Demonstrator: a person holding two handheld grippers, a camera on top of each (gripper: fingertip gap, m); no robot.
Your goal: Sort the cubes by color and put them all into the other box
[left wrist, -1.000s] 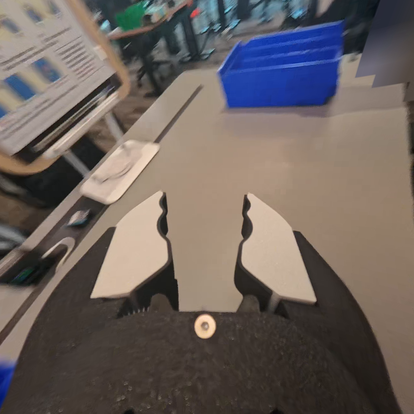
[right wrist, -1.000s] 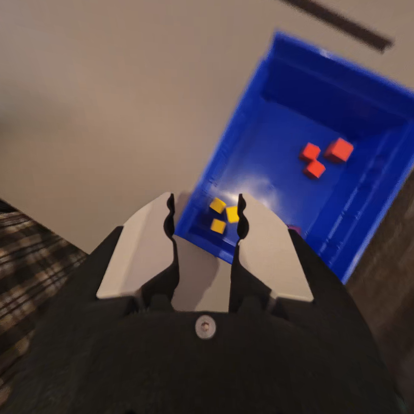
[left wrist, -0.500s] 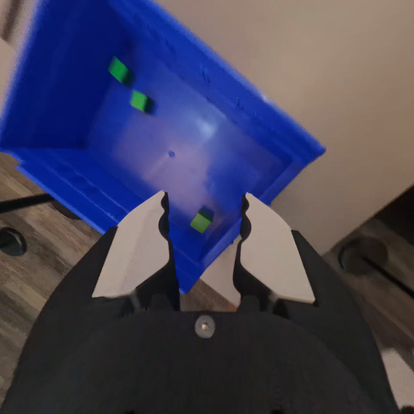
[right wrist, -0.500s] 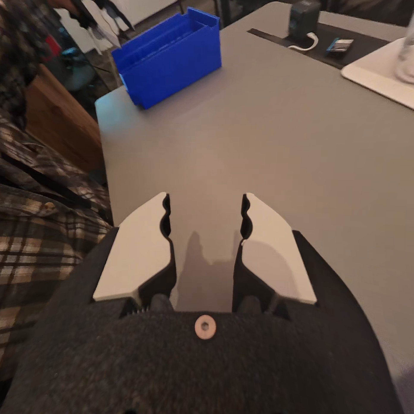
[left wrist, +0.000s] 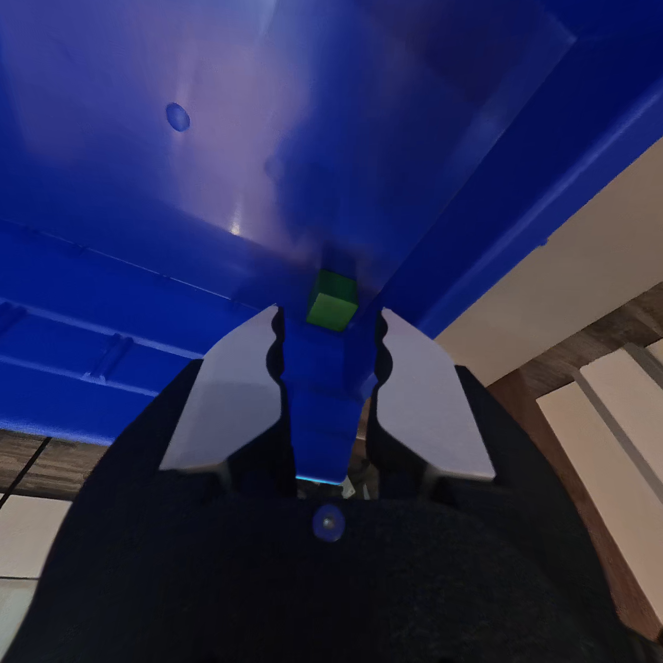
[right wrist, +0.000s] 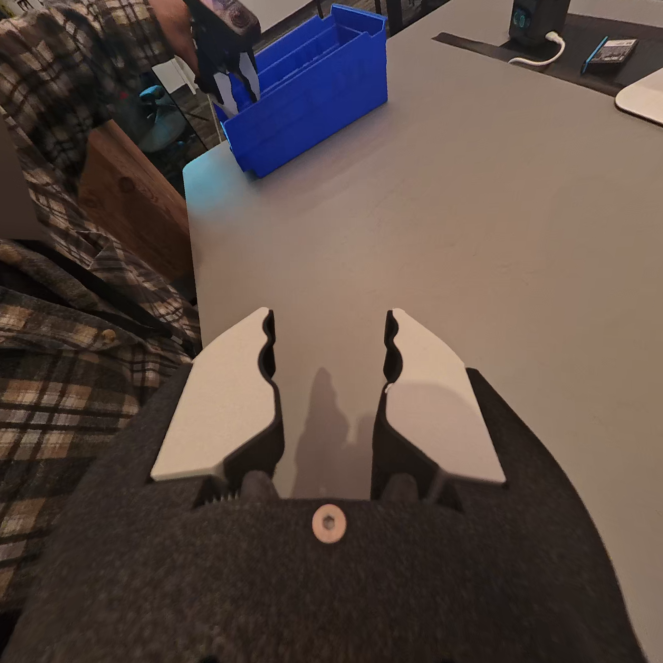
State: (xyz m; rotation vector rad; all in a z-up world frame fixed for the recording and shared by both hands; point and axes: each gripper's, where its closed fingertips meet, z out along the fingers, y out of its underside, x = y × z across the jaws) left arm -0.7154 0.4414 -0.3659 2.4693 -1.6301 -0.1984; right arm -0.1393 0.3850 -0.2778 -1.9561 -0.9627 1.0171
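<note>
Between the fingers: left tool [left wrist: 329,324] — pale, flat-faced fingers with wavy black inner edges on a black grainy body, held apart with nothing gripped, pointing down into a corner of the blue box.
Green cube: green cube [left wrist: 332,300], matte and sharp-edged, lies on the box floor in that corner, just past the fingertips and touching neither.
Blue box: blue box [left wrist: 150,172] — glossy moulded plastic, smooth floor with a small round dimple, ribbed walls.
Right tool: right tool [right wrist: 329,324] of the same build, fingers spread wide and empty, held low over the bare worktop, which shows its shadow.
Worktop: worktop [right wrist: 448,222], smooth matte grey with a rounded corner.
Far view: from the right wrist view the blue box [right wrist: 312,104] stands near that corner, and the left tool [right wrist: 238,93] dips steeply into its near end.
Beside it: a plaid sleeve [right wrist: 71,323] at the left.
</note>
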